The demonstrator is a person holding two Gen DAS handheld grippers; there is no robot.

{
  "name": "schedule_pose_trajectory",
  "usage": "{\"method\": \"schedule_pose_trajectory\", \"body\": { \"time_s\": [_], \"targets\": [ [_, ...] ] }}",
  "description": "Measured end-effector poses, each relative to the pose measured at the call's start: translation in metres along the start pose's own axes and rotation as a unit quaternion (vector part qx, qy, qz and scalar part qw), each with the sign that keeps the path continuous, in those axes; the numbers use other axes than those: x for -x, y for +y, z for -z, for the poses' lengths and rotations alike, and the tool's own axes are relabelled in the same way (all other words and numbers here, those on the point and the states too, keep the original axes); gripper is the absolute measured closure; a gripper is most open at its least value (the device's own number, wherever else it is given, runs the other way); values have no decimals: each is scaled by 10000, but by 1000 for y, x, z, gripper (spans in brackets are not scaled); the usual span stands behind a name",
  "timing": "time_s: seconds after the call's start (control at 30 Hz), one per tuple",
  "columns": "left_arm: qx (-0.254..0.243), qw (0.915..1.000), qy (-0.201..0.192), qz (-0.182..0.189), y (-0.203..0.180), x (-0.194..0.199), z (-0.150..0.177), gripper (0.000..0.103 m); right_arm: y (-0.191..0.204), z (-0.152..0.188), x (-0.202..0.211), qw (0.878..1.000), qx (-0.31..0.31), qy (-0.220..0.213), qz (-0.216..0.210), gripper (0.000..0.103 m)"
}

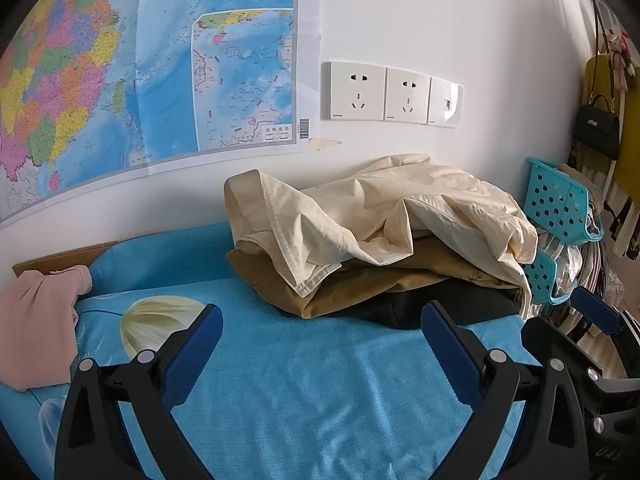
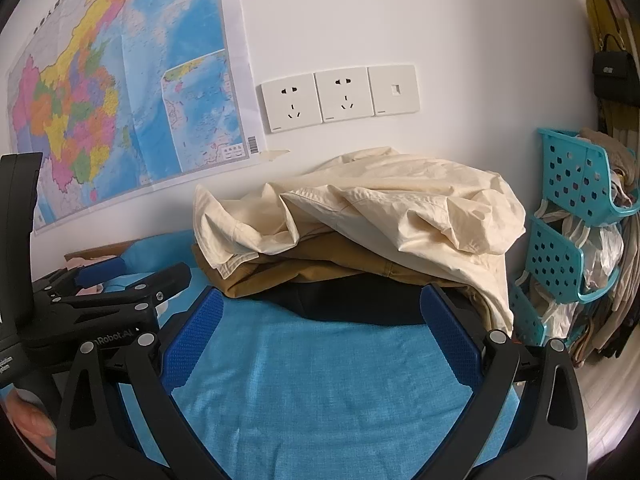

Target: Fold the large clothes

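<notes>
Your pile of clothes (image 1: pixel 376 240) lies at twelve o'clock, lengthwise across both empty, wide-apart grippers (image 1: pixel 320 340) (image 2: pixel 320 324); right sits nearer.

Blue bed surface (image 1: pixel 304 380) ahead is open; clothes pile (image 1: pixel 380 236) blocks the back against the wall, pink garment (image 1: pixel 36 328) sits left, teal baskets (image 2: pixel 576 184) crowd the right edge.

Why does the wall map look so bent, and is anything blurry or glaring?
Left wrist view: fisheye bends the map and darkens the corners; glare on the rightmost wall plate. Right wrist view: same bending; the cream garment is sharp, evenly lit.
</notes>
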State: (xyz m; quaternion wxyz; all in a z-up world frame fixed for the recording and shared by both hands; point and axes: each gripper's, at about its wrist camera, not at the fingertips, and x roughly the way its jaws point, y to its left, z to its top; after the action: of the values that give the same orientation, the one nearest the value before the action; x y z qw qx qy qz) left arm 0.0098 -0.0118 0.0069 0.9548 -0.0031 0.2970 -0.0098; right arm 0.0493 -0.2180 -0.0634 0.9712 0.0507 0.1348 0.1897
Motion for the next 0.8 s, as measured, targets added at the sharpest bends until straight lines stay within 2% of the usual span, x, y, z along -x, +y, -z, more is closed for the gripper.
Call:
{"method": "schedule_pose_trajectory", "body": {
  "time_s": [0.8],
  "targets": [
    [37, 10000, -53, -2, 4, 2, -3, 7, 2, 1, 1, 10000, 18, -29, 17, 6]
  ]
}}
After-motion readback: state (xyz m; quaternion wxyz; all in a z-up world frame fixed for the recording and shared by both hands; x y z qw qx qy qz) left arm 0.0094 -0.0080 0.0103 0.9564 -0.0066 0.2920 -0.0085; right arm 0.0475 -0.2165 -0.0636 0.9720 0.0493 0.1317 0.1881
